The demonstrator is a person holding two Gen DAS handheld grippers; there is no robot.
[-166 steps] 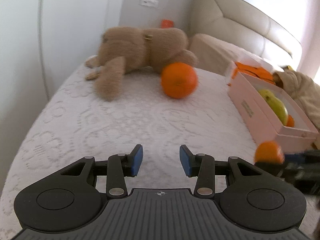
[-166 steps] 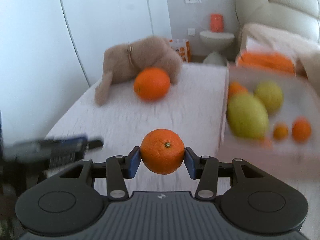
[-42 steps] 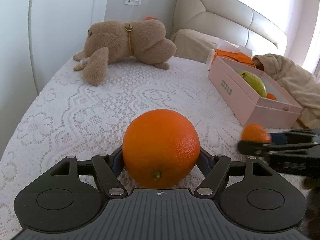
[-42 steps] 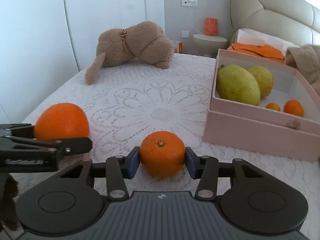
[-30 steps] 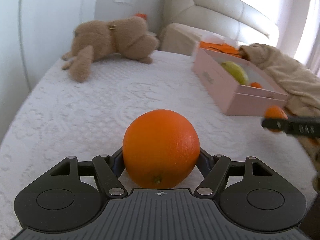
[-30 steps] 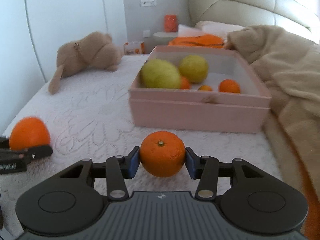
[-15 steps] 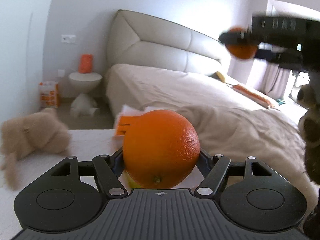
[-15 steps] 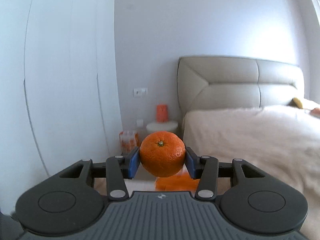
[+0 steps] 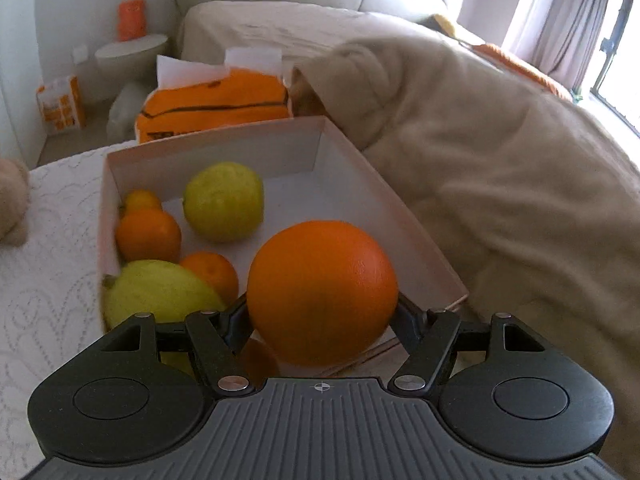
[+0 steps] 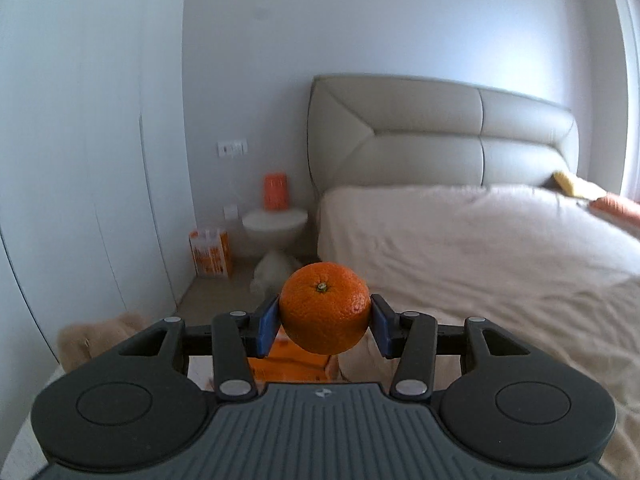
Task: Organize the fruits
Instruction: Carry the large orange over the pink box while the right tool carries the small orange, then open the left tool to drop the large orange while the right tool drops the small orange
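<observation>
Left wrist: small fruit [image 9: 259, 358] half-hidden behind tongs [image 9: 322, 316]

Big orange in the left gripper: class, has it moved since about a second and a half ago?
Yes. The big orange, then over the lace bedspread short of the pink box, now hangs over the box's near end.

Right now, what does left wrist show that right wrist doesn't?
Left wrist only: the left gripper shut on a large orange above the pink box, which already holds yellow-green fruit and small oranges; a beige blanket lies beside the box.

Right wrist only: the right gripper shut on a small orange, and most of the headboard.

Both: the orange canister on the round side table.
</observation>
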